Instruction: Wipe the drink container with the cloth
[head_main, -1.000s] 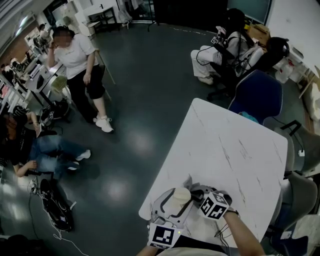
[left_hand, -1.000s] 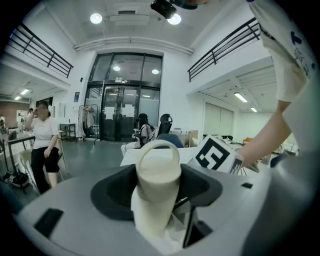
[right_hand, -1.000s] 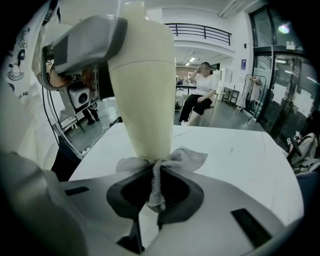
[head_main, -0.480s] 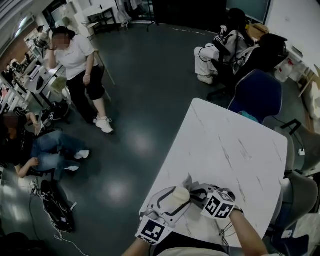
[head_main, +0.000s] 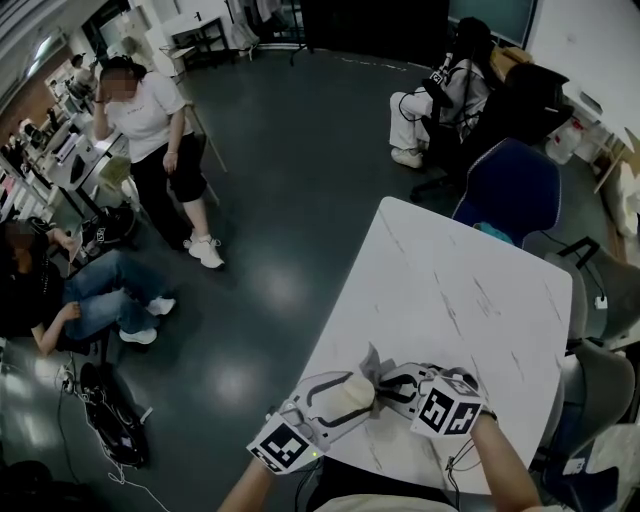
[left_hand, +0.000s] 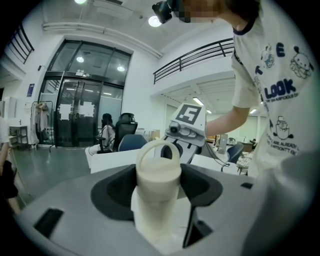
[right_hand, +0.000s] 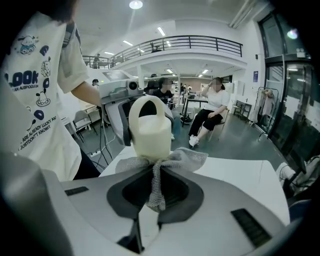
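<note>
A cream drink container (head_main: 349, 396) with a loop handle on its lid is held over the near edge of the white table (head_main: 460, 300). My left gripper (head_main: 335, 402) is shut on its body (left_hand: 156, 192). My right gripper (head_main: 392, 386) is shut on a grey mesh cloth (right_hand: 159, 165), whose spread end presses against the container (right_hand: 148, 131). In the head view the cloth (head_main: 375, 366) shows between the two grippers, touching the container's right side.
A blue office chair (head_main: 515, 190) stands at the table's far end, a grey chair (head_main: 598, 385) at its right. Several people sit or stand on the dark floor (head_main: 280, 200) to the left and far side. A dark bag (head_main: 112, 412) lies on the floor.
My left gripper has swung down and to the left, tilting the container with it. The right gripper with the cloth has shifted slightly right, still against the container.
</note>
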